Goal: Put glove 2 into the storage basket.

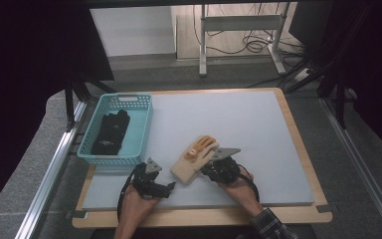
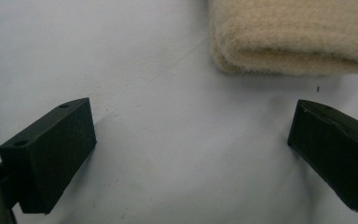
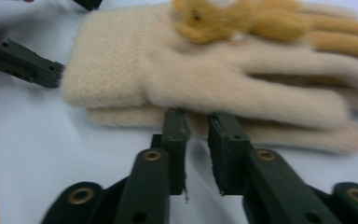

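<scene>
Worktop [image 1: 258,129] carries one teal basket [image 1: 140,130] of dark gloves beyond the left gripper [image 2: 191,140], jaws spread, empty. Two stacked cream gloves [image 3: 205,79] lie before the right gripper [image 3: 196,135], jaws slightly parted, touching their edge.

Left tongs [image 1: 170,186]: black blocky body, grey three-cornered plate on top, black cable looping down its near left side; flat matte-black rectangular pads [image 2: 51,154] with small screw holes. Right tongs [image 3: 196,126]: same black build, grey plate, brass-ringed pivot screws on linked arms, grooved pad faces. Dark plaid sleeve [image 1: 272,225] on the right forearm.
</scene>
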Action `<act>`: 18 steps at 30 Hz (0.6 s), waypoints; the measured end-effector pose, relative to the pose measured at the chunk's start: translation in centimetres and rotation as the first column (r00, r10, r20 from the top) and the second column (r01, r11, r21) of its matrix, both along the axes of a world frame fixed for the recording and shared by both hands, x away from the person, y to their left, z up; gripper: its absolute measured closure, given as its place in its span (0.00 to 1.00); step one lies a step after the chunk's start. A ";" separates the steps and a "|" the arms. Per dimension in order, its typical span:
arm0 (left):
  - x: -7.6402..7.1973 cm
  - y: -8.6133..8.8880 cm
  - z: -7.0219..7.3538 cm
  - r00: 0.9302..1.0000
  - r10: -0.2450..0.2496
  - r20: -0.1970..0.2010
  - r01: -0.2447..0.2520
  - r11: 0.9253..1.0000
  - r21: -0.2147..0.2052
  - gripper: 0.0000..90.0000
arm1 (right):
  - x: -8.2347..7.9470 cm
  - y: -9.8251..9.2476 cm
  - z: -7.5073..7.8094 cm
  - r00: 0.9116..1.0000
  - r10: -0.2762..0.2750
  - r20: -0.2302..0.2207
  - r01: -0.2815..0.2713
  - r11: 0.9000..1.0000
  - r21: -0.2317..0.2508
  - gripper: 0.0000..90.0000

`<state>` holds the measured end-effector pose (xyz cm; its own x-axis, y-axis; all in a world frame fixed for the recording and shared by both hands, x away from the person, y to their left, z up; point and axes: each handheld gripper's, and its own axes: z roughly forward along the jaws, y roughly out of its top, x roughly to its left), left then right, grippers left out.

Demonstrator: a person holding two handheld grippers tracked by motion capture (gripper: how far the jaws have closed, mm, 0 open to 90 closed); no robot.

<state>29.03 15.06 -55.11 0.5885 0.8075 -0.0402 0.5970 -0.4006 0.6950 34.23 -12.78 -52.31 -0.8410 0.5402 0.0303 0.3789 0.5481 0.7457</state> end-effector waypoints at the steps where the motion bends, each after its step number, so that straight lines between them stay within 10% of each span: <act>1: 0.0 0.0 0.0 1.000 0.003 0.002 -0.003 1.000 -0.005 0.01 | 0.0 -0.3 0.1 1.000 -0.008 0.003 0.008 1.000 0.002 0.76; 10: 0.0 0.0 -0.1 1.000 0.004 0.002 -0.004 1.000 -0.012 0.01 | 0.4 -4.1 1.2 0.998 -0.064 0.007 0.064 0.998 0.021 0.36; 18: 0.0 0.0 -0.1 1.000 0.005 0.004 -0.005 1.000 -0.013 0.01 | 0.8 -7.7 1.8 0.990 -0.139 0.004 0.139 0.989 0.046 0.20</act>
<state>29.00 15.07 -55.21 0.5848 0.8097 -0.0483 0.5965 -0.3889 0.7021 34.99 -20.44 -50.50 -0.7580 0.6501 0.0523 0.4438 0.4554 0.7717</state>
